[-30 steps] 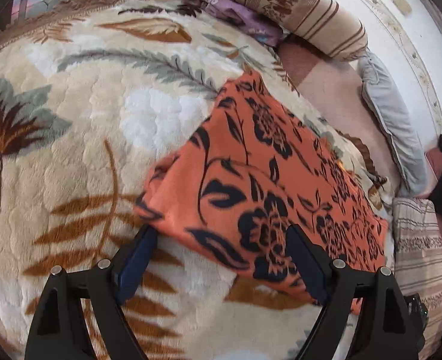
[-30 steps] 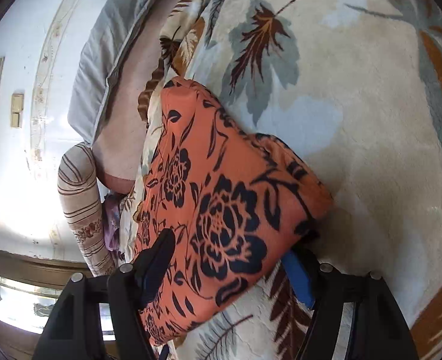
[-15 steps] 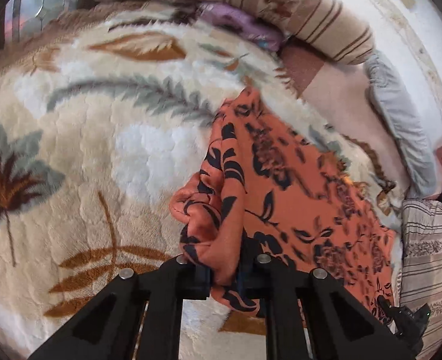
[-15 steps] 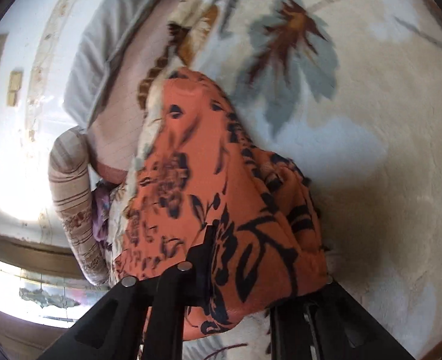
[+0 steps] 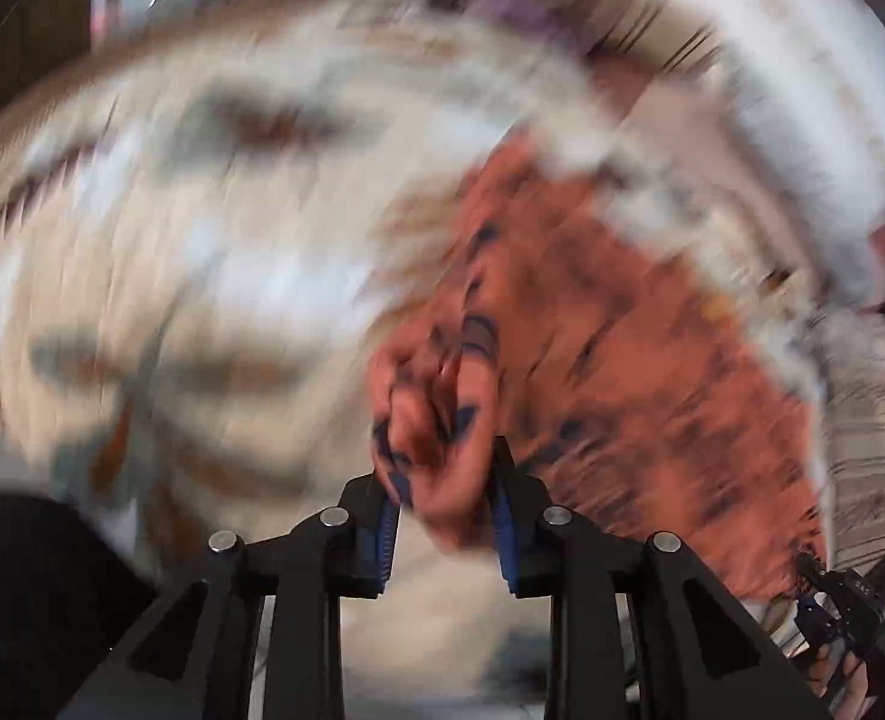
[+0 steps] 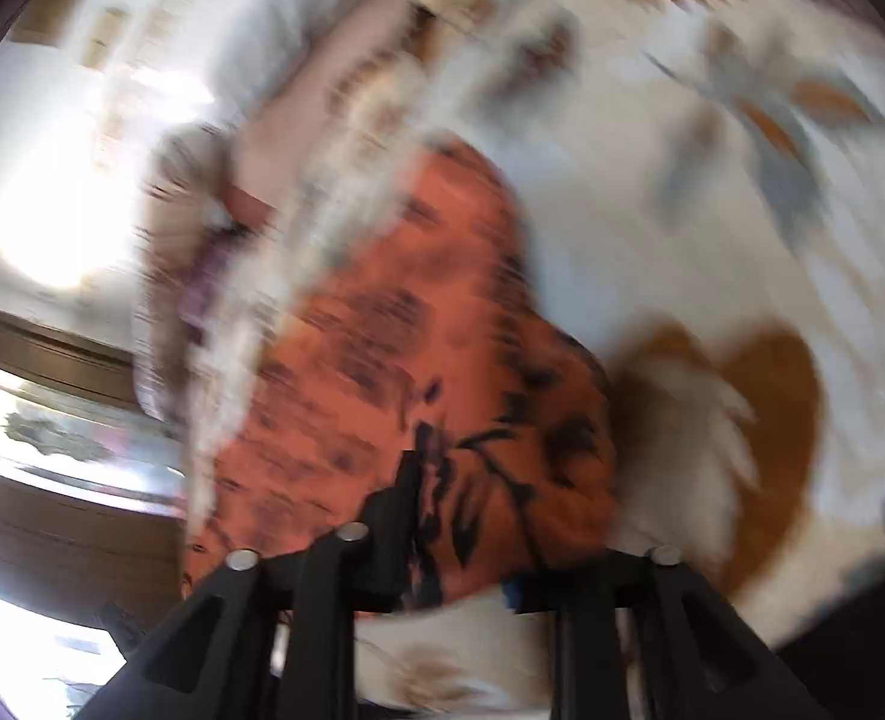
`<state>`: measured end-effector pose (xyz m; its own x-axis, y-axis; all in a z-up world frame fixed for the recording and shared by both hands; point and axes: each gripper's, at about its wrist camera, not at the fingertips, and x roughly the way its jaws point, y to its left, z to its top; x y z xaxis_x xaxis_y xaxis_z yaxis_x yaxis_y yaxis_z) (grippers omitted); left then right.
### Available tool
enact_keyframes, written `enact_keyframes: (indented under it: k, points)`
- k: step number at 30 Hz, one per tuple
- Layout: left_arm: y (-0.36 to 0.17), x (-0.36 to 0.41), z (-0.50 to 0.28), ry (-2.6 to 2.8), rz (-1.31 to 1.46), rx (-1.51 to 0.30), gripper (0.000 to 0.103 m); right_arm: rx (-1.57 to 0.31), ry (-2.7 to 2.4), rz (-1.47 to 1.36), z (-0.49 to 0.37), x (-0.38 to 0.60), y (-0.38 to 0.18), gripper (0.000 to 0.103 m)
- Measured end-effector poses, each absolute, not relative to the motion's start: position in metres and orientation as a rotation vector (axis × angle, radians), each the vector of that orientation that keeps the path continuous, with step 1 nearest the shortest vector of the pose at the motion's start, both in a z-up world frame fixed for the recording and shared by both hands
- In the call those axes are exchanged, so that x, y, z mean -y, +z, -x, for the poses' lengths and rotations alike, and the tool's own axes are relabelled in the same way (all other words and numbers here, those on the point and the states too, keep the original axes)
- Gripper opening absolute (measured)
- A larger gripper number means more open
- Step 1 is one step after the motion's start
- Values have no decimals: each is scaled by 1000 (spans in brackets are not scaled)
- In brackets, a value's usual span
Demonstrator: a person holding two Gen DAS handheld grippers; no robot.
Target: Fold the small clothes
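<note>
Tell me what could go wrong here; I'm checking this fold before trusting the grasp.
1. Both tools' jaws are opening with cloth between them; the left tool holds only a bunched corner, which could slip out.
2. The right tool is buried in fabric, so its hold is hard to judge.

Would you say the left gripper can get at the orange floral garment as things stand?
Probably yes: the left gripper has a bunched corner of the orange floral garment between its opening jaws, with nothing in the way, though blur hides whether the pads press on it.
</note>
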<state>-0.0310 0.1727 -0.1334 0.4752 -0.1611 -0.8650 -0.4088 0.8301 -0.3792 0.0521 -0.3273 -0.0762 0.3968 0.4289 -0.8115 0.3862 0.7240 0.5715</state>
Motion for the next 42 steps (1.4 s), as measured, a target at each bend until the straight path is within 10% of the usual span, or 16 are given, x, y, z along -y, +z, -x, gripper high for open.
enact_keyframes:
  k: [3, 5, 14, 22, 42]
  points:
    - [-118, -186, 45, 174, 590, -1016, 37, -1132, 11, -905, -24, 349, -76, 43]
    - [-102, -195, 50, 201, 583, -971, 48, -1070, -44, -878, -15, 358, -60, 73]
    - [-71, -190, 10, 100, 470, -902, 49, -955, 152, -759, -43, 319, 1, 73]
    - [-109, -191, -17, 188, 372, -1047, 47, -1189, 218, -850, -92, 301, -75, 78]
    - [-91, -189, -45, 145, 332, -993, 57, -1051, 229, -805, -228, 319, -66, 78]
